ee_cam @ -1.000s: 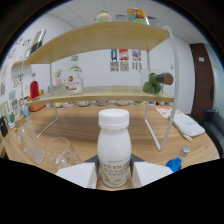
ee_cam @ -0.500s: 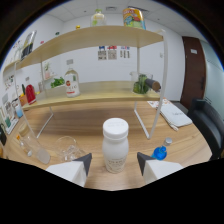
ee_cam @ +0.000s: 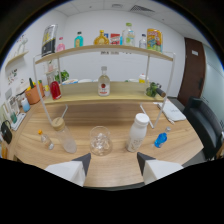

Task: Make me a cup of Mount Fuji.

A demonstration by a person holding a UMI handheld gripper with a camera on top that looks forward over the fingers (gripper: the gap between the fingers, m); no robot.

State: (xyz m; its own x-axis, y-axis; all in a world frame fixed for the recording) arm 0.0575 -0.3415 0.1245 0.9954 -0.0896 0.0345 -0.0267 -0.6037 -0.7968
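A white bottle (ee_cam: 137, 132) with a white cap stands upright on the wooden table (ee_cam: 115, 167), just ahead of my right finger and free of it. A short clear glass (ee_cam: 100, 141) stands beside it, ahead of the gap between my fingers. Further left is a tall glass (ee_cam: 63, 134) with a pale drink and a straw. My gripper (ee_cam: 113, 159) is open with nothing between its fingers (ee_cam: 77, 167).
A small blue bottle (ee_cam: 160, 139) lies right of the white bottle. A tiny orange-capped bottle (ee_cam: 46, 140) stands at the left. A two-tier wire shelf (ee_cam: 107, 48) holds several bottles and a clear bottle with a red label (ee_cam: 103, 84). A black chair (ee_cam: 206, 125) stands at the right.
The white bottle was between my fingers; now it stands on the table ahead and to the right. My gripper has let go, pulled back and risen, showing more of the table.
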